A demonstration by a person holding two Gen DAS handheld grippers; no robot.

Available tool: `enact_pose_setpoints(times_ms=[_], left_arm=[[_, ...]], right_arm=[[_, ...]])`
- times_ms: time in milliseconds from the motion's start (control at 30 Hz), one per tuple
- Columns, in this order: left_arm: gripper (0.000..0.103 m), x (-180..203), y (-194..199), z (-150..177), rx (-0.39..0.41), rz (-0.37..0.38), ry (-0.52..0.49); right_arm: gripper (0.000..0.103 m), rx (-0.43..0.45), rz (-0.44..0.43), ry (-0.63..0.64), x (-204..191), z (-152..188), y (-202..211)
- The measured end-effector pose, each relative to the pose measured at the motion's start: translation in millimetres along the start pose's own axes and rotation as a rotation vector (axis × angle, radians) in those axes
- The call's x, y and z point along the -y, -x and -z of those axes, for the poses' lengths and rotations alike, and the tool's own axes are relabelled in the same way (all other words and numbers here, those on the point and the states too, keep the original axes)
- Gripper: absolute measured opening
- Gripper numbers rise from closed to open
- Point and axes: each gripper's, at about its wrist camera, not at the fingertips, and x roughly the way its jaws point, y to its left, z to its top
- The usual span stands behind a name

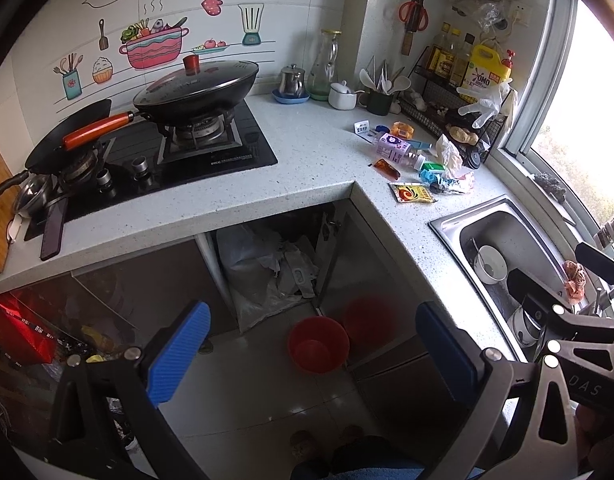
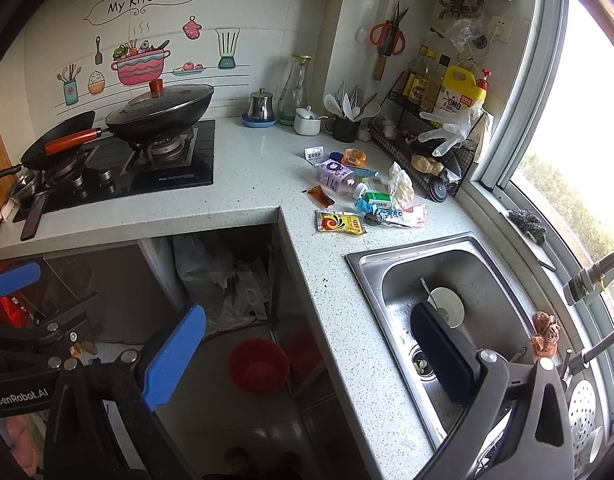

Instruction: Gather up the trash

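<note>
A heap of trash lies on the speckled counter (image 2: 251, 184) near the wire rack: a purple-labelled plastic bottle (image 1: 395, 148) (image 2: 334, 175), a yellow sachet (image 1: 411, 193) (image 2: 339, 222), a brown sauce packet (image 1: 387, 168) (image 2: 319, 196), crumpled white tissue (image 1: 449, 152) (image 2: 401, 186), a green carton (image 2: 377, 199) and an orange wrapper (image 1: 403, 130) (image 2: 354, 157). A red bin (image 1: 318, 344) (image 2: 258, 366) stands on the floor below the counter corner. My left gripper (image 1: 313, 354) hangs open above the floor, nothing between its blue pads. My right gripper (image 2: 307, 360) is open too, over the counter edge by the sink (image 2: 367, 258).
A gas hob (image 2: 147, 168) with a lidded wok (image 2: 163, 108) and a frying pan (image 2: 59, 140) fills the left counter. The sink holds a white bowl (image 2: 447, 306). A wire rack (image 2: 427, 140) with bottles, a utensil cup (image 2: 347, 126) and a kettle (image 2: 261, 108) line the back. Plastic bags (image 1: 267, 268) fill the open cabinet.
</note>
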Motion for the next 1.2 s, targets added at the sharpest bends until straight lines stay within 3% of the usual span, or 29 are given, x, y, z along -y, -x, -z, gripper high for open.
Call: enact_pose_setpoints(times_ms=[367,633,933,1200], left_arm=[[0.102,8.5,-15.1,-8.0,-0.013,0.024,-0.031],[0.102,24.2,-51.9,-32.1,-0.052,0.056,-0.083],[0.102,42.9,-124.9,-100.3,-0.099,0.077,-0.14],[0.102,90.1,-207.1,-170.4,-0.152,0.123,-0.279]], right_arm=[[0.103,-0.021,0.02,-0.011,6.4,-1.1,-8.4],[0.103,-0.037,0.041,-0.039,19.2,-8.7,-30.4],[0.103,-0.07,0.051,-0.068,39.7,-47.9,-89.2],[0.103,-0.14,0.063,-0.131,83.2,-83.1,-153.1]])
